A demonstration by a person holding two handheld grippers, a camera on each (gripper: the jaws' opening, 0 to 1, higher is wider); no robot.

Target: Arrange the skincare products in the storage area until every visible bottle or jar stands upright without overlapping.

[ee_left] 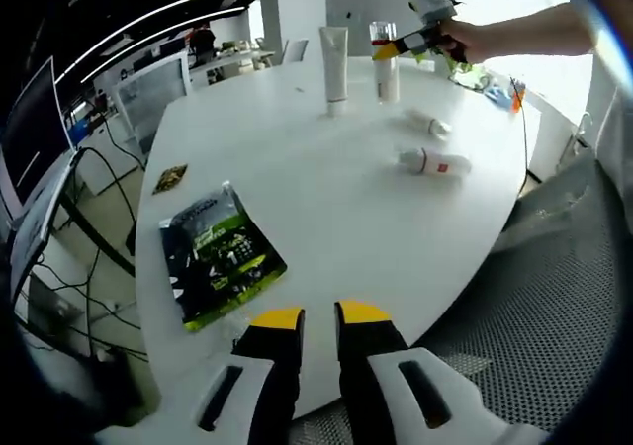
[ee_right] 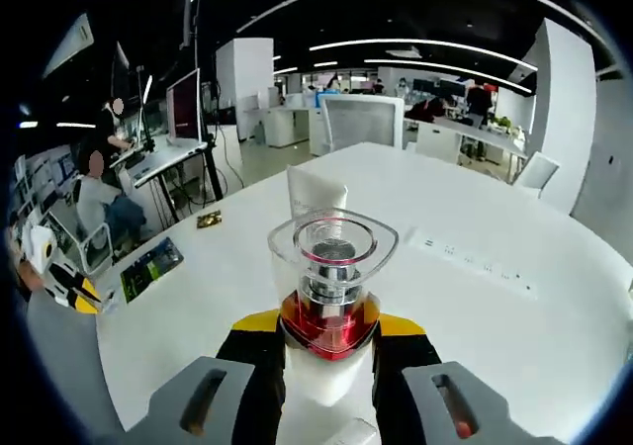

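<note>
On the round white table [ee_left: 326, 218] a white tube [ee_left: 334, 59] stands upright at the far side. Right beside it is a clear-capped bottle [ee_left: 384, 61] with a red collar, upright, and my right gripper [ee_left: 420, 40], held by a hand, is shut on it. From that gripper's own camera, the bottle [ee_right: 333, 267] fills the space between the jaws of the right gripper [ee_right: 331, 341], with the tube [ee_right: 316, 196] just behind. Two small white bottles [ee_left: 427, 122] [ee_left: 433, 161] lie on their sides nearer the right edge. My left gripper [ee_left: 318, 318] hovers at the near edge, shut and holding nothing.
A green-and-black packet [ee_left: 220, 257] lies near the left gripper, with a small gold packet [ee_left: 170, 177] beyond it. A row of sockets [ee_right: 475, 262] is set into the tabletop. Office chairs [ee_right: 366, 119] and desks surround the table. The left gripper [ee_right: 64, 282] shows far left.
</note>
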